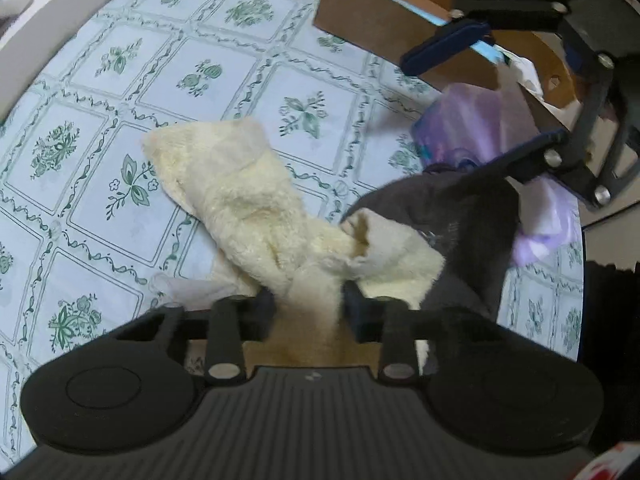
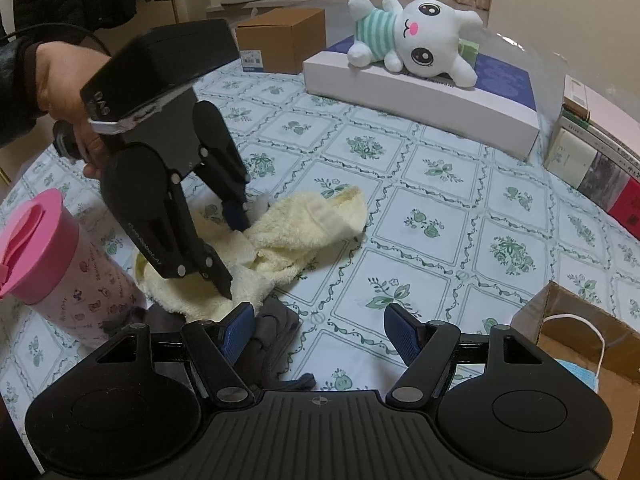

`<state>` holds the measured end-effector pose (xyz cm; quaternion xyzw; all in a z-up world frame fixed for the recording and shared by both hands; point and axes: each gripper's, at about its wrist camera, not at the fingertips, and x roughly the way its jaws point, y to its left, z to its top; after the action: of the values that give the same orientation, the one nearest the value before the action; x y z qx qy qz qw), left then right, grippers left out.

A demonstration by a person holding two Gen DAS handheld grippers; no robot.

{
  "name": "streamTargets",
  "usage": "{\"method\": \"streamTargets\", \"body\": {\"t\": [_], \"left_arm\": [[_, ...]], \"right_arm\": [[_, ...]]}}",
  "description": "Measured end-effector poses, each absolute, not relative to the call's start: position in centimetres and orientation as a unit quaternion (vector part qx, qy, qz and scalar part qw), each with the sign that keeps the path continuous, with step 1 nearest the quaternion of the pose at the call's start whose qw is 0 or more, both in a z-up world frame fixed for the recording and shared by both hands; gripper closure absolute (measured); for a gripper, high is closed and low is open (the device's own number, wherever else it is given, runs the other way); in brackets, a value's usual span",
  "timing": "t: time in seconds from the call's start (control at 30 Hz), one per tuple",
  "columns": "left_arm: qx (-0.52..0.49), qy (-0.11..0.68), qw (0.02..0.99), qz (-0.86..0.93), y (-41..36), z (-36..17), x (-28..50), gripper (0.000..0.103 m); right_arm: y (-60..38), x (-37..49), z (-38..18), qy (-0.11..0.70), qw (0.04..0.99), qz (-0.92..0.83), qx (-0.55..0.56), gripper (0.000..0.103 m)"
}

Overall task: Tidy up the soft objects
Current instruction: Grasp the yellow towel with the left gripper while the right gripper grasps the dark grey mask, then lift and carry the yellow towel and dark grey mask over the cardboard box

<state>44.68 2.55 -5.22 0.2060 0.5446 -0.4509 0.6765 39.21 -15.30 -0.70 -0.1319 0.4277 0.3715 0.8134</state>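
We have the left gripper (image 1: 308, 300) clenched on a bunched fold of the cream towel (image 1: 240, 200), which lies crumpled on the floral tablecloth (image 1: 120, 120) partly over a dark grey garment (image 1: 460, 232); pinching a gathered ridge gives us enough cloth to lift it clear. Our right gripper (image 2: 320, 332) hangs released above the garment's edge, holding nothing, likely ready for the next piece, with the open cardboard box (image 2: 580, 328) just beside it.

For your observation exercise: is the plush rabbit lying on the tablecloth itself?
No. The plush rabbit lies on top of a white box that stands on the tablecloth.
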Motion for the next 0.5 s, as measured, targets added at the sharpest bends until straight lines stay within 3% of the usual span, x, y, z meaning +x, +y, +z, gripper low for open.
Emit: {"method": "streamTargets", "body": {"t": [0.07,0.5], "left_arm": [[0.190,0.538,0.689,-0.447,3.5,-4.4,44.5,0.087],[0.093,0.467,0.818,-0.321,13.6,1.9,43.6,0.089]], "right_arm": [[-14.9,38.9,-0.5,0.430,0.809,0.378,-0.134,0.031],[-8.3,38.6,-3.7,0.491,0.724,0.419,-0.244,0.031]]}}
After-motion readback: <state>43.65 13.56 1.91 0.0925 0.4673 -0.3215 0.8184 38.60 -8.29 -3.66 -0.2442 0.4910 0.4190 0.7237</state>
